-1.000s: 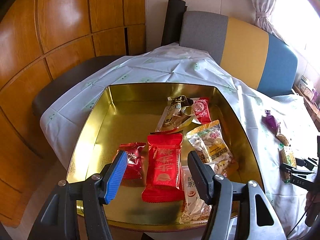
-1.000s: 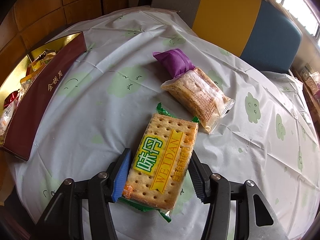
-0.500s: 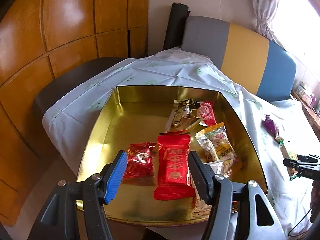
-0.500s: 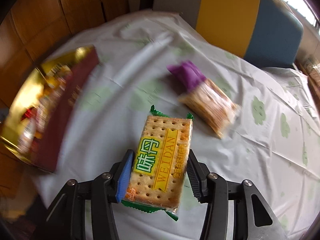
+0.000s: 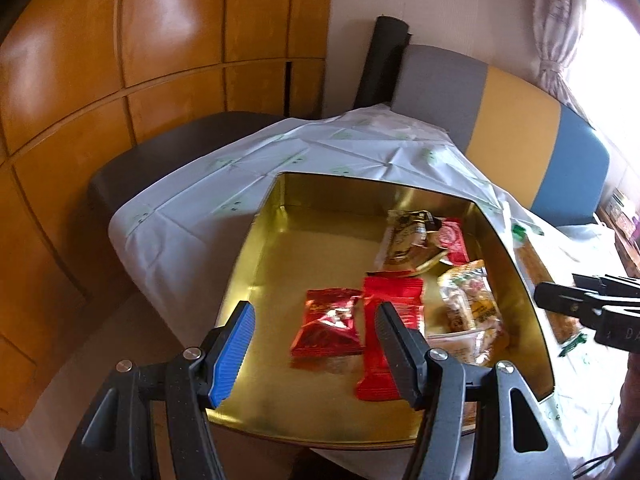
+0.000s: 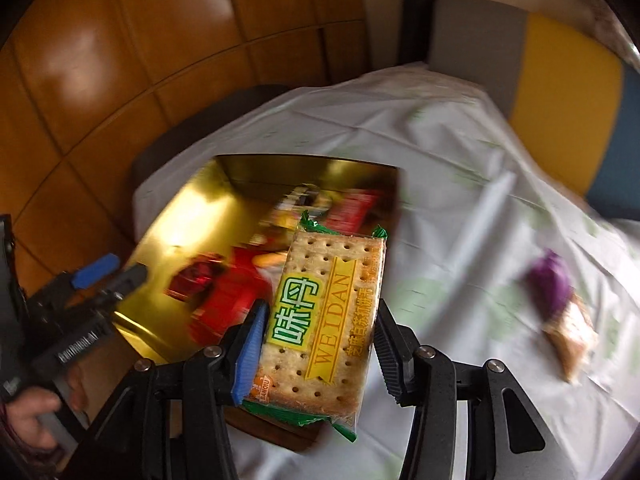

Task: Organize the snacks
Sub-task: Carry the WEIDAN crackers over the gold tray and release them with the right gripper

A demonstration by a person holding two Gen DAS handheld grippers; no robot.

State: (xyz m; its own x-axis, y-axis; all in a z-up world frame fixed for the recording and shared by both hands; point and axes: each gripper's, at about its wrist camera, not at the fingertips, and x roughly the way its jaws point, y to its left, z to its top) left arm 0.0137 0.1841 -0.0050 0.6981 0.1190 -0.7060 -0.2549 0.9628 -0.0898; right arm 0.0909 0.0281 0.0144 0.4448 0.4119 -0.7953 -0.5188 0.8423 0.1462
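My right gripper (image 6: pixel 318 344) is shut on a green-edged cracker pack (image 6: pixel 324 316) and holds it in the air over the near right edge of the gold tin box (image 6: pixel 184 220). My left gripper (image 5: pixel 314 344) is open and empty, hovering over the near left part of the gold box (image 5: pixel 288 256). Inside the box lie a long red packet (image 5: pixel 390 320), a small red foil packet (image 5: pixel 328 328), a nut bag (image 5: pixel 472 304) and other wrapped snacks at the back. The right gripper (image 5: pixel 588 312) also shows at the box's right side.
A purple-ended biscuit pack (image 6: pixel 560 308) lies on the white tablecloth (image 6: pixel 460 184) to the right. A grey, yellow and blue sofa back (image 5: pixel 512 140) stands behind the table. Wooden wall panels (image 5: pixel 120 60) are on the left.
My right gripper has lifted the cracker pack off the cloth and swung it left over the box's edge. My left gripper has drawn back and left a little.
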